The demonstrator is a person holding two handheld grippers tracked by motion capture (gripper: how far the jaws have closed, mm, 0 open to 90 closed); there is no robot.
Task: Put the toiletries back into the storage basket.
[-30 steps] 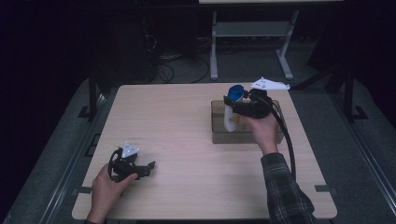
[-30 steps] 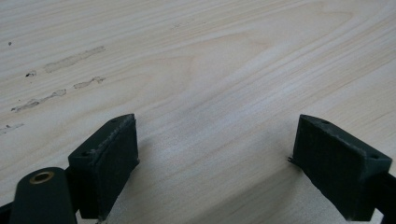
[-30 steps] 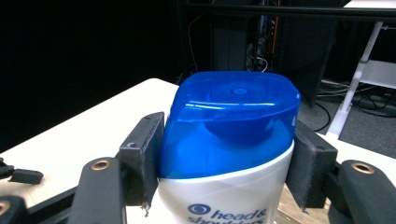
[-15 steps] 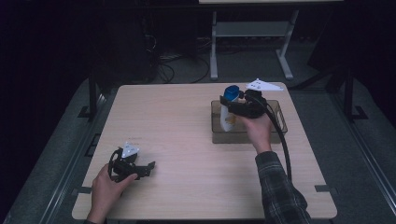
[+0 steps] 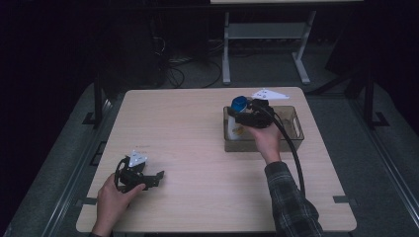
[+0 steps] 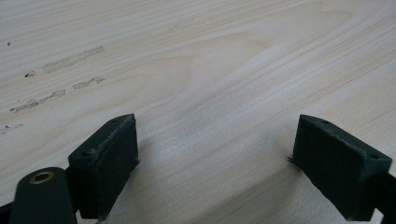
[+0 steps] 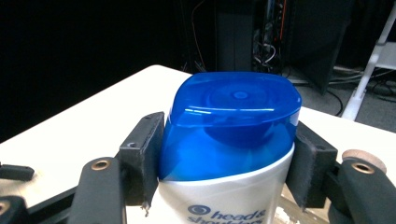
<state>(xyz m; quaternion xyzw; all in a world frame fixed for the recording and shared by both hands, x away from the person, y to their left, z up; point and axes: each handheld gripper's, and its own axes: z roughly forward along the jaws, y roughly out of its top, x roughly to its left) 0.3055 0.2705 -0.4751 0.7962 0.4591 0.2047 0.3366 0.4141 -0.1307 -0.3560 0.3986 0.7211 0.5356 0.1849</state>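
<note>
Shampoo bottle (image 7: 229, 154), white with a blue cap, sits clamped between the pads of the right gripper (image 5: 245, 118), which press on the bottle at the base of the cap, the jaws partly closed around it. In the high view the bottle (image 5: 236, 121) stands upright at the left end of the clear plastic bin (image 5: 291, 136) on the far right of the table (image 5: 197, 148); whether its base rests on the bin floor cannot be told. Judgement: the step in hand is setting the bottle into the bin. Recommended: lower it straight, keep it vertical, clear the bin wall, and release only once the base bears weight. Left gripper (image 5: 143, 177) rests on the near left of the table, jaws wide apart and empty.
</note>
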